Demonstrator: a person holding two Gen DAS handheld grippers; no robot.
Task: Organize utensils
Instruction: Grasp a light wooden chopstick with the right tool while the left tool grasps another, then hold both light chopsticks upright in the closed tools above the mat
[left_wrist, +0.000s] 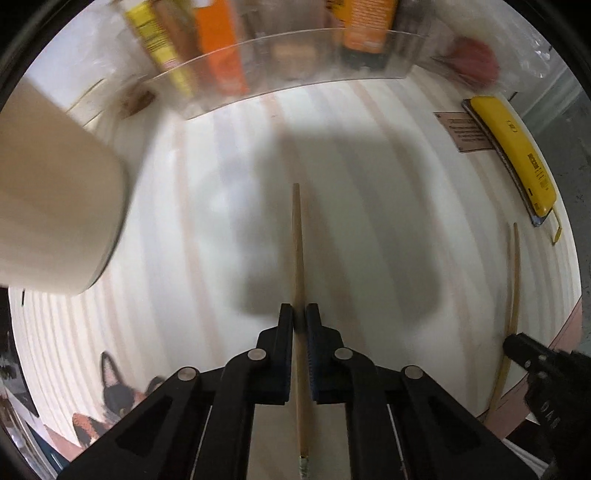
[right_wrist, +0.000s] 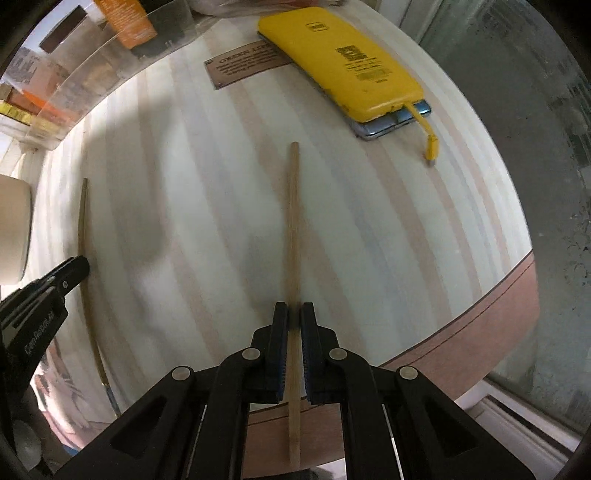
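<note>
Black left gripper pinching a wooden chopstick over the striped table, black right gripper squeezing a second chopstick alongside, cream cup standing at the left, yellow power bank lying on a phone further off.

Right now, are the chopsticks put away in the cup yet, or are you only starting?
Only starting. Nothing looks put away yet. Each tongs is shut on one chopstick: the left tongs grip the left chopstick, the right tongs grip the right chopstick. Both sticks still have to go into the cream cup.
</note>
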